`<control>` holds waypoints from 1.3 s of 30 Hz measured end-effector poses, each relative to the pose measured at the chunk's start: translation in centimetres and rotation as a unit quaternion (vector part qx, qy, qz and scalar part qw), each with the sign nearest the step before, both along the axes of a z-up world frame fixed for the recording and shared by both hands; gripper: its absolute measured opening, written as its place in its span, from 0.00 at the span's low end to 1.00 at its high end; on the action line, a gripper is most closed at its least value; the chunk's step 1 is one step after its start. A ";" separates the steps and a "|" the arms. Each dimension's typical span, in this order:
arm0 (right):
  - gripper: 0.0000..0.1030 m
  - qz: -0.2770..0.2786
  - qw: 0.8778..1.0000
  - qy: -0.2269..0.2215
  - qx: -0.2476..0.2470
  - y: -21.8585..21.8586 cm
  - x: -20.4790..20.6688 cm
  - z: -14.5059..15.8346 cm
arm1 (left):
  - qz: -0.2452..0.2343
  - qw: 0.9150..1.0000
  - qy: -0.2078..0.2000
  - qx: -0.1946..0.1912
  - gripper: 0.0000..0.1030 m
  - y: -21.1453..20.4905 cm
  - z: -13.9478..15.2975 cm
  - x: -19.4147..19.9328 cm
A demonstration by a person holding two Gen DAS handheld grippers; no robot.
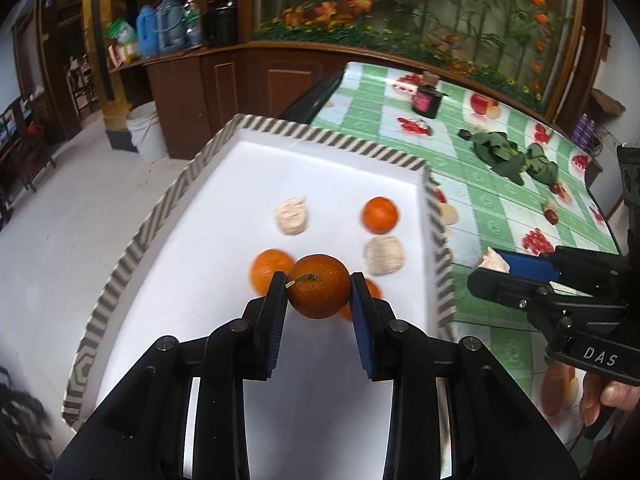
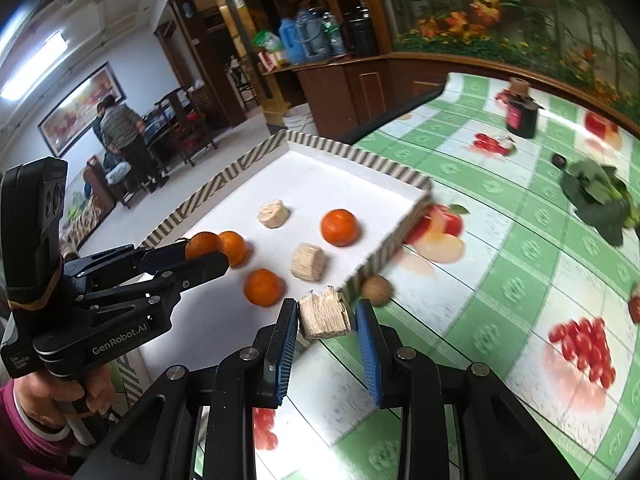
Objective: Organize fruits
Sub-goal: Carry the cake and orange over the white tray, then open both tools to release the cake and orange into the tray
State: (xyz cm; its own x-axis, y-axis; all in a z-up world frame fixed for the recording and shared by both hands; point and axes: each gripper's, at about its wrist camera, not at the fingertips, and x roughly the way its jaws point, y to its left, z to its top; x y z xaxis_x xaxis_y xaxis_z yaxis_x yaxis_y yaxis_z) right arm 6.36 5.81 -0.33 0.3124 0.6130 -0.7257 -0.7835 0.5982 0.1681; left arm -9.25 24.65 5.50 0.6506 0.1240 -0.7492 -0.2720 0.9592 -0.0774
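Left wrist view: left hand-held gripper (image 1: pixel 319 282) clamped on a stemmed orange (image 1: pixel 319 286), held above the white tray (image 1: pixel 328 138) where three oranges and two beige chunks lie apart. Right hand-held gripper (image 2: pixel 327 312) pinches a third beige chunk (image 2: pixel 325 316) over the tray's near corner, above the tabletop (image 2: pixel 500 264). Step judged: carry-in. Next: lower each onto bare tray floor, release

The left tool (image 1: pixel 319 286) hangs over the tray (image 1: pixel 332 138), an orange (image 1: pixel 319 292) between its fingers. Ahead of it in the tray lie two oranges and two blocks. The right tool (image 2: pixel 326 318) grips a block (image 2: pixel 325 316) just right of the tray; a nut (image 2: pixel 377 289) lies ahead on the surface (image 2: pixel 500 248).
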 end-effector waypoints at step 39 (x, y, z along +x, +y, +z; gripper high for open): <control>0.29 0.065 0.997 -0.004 -0.044 10.4 2.8 -3.1 | 0.049 0.997 0.046 -0.027 0.54 3.4 -2.7 0.0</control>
